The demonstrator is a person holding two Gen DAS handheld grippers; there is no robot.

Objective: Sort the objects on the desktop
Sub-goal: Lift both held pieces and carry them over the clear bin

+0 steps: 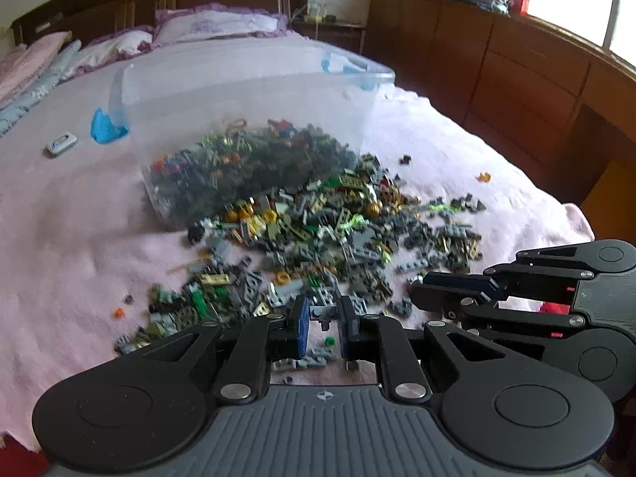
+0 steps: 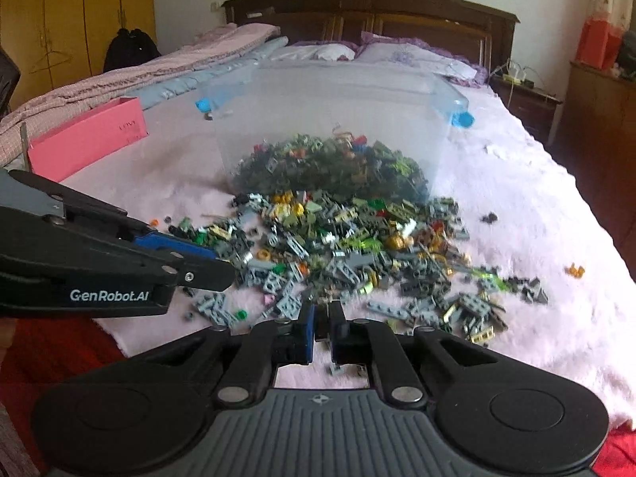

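A clear plastic bin (image 1: 246,91) (image 2: 330,95) with blue latches stands on the pink blanket, part full of small toy bricks. A wide pile of loose bricks (image 1: 318,238) (image 2: 357,246) lies in front of it. My left gripper (image 1: 322,314) is shut on a small grey brick (image 1: 322,312) held between its fingertips at the pile's near edge; it also shows in the right wrist view (image 2: 206,266). My right gripper (image 2: 322,322) is nearly closed with a dark piece between its pads, low at the pile's near edge; it shows in the left wrist view (image 1: 437,294).
A pink box (image 2: 87,135) lies left of the bin. A small white device (image 1: 60,144) lies on the blanket to the far left. Stray bricks (image 1: 484,177) (image 2: 575,270) lie to the right. Pillows and the headboard are behind; wooden cabinets (image 1: 516,79) stand right of the bed.
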